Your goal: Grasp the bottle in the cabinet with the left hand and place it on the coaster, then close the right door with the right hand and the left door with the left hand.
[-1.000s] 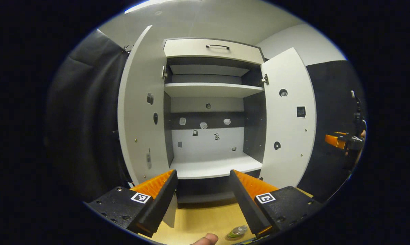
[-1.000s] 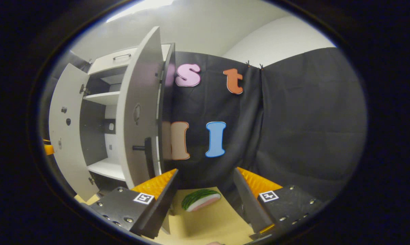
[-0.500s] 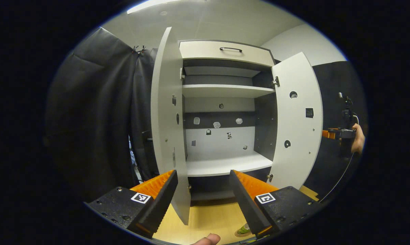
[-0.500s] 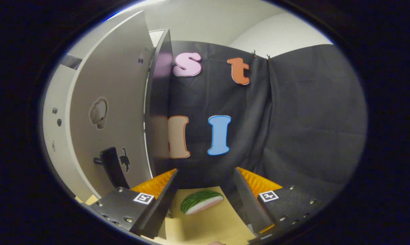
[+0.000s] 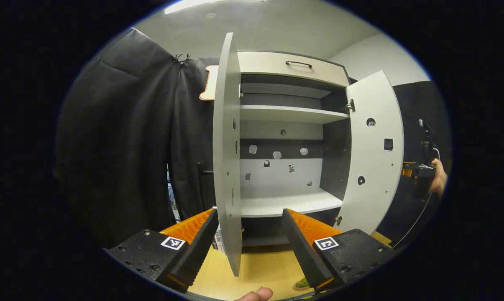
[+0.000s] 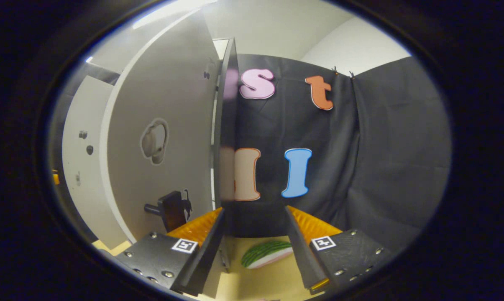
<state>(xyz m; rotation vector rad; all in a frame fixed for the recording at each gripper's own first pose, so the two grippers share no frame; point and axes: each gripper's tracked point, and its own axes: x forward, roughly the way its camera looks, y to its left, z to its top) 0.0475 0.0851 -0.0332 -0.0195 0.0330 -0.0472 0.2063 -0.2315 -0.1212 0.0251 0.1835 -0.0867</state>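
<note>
The cabinet (image 5: 285, 69) stands open with bare shelves. Its left door (image 5: 226, 159) is seen edge-on, its lower corner in line with the gap of my open left gripper (image 5: 249, 213), touching neither finger. By the right finger's base peeks a bit of the green bottle (image 5: 303, 283) on its coaster. The right door (image 5: 375, 159) hangs ajar; behind it a hand (image 5: 438, 179) holds the other gripper. In the right gripper view, my open right gripper (image 6: 254, 209) faces the right door's outer face (image 6: 164, 138), its dark handle (image 6: 172, 207) just left of the left finger.
A watermelon-slice toy (image 6: 266, 253) lies on the wooden tabletop (image 6: 256, 284) between the right gripper's fingers. Black cloth (image 5: 122, 146) hangs left of the cabinet and beyond the right door. A drawer with a handle (image 5: 298, 63) tops the cabinet.
The left gripper has swung left, so the left door went from broadside to edge-on. The right gripper has come closer to the right door's outer face and handle.
</note>
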